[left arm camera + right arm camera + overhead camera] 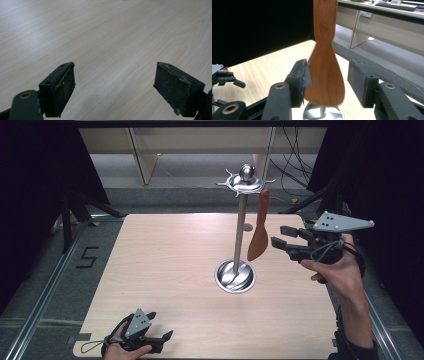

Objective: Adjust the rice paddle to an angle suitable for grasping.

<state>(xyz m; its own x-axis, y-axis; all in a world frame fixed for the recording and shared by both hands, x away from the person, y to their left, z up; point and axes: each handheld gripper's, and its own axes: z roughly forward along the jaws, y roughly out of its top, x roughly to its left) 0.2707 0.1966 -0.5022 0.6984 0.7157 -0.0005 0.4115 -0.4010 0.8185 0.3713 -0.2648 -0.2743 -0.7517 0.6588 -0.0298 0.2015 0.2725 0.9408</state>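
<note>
Item one: the counter [165, 270], pale wood-grain laminate, rectangular with rounded corners, matte and unmarked across what I see.

Item two, my landmark: a utensil stand [240, 227] of polished metal, made up of a slim upright pole, a shallow round dish base [235, 276] and a ball-topped crown with short curled hooks [245, 180]. The dish holds nothing but the pole's foot.

Item three: a wooden spatula [259, 231], reddish-brown, smooth, narrow at the handle and flaring to a rounded blade. It hangs upright just right of the pole, handle end up by the crown, blade clear of the counter.

Item four: my right gripper [286, 240], beside the stand on its right, at blade height. In the right gripper view its black fingers [300, 80] stand partly open either side of the blade [325, 75]; one pad looks to be brushing the wood, though I cannot be sure it touches. Not closed on it.

Item five: my left gripper [157, 332], well apart from the stand at the counter's near edge, fingers [60, 87] spread wide over bare laminate, holding nothing.
</note>
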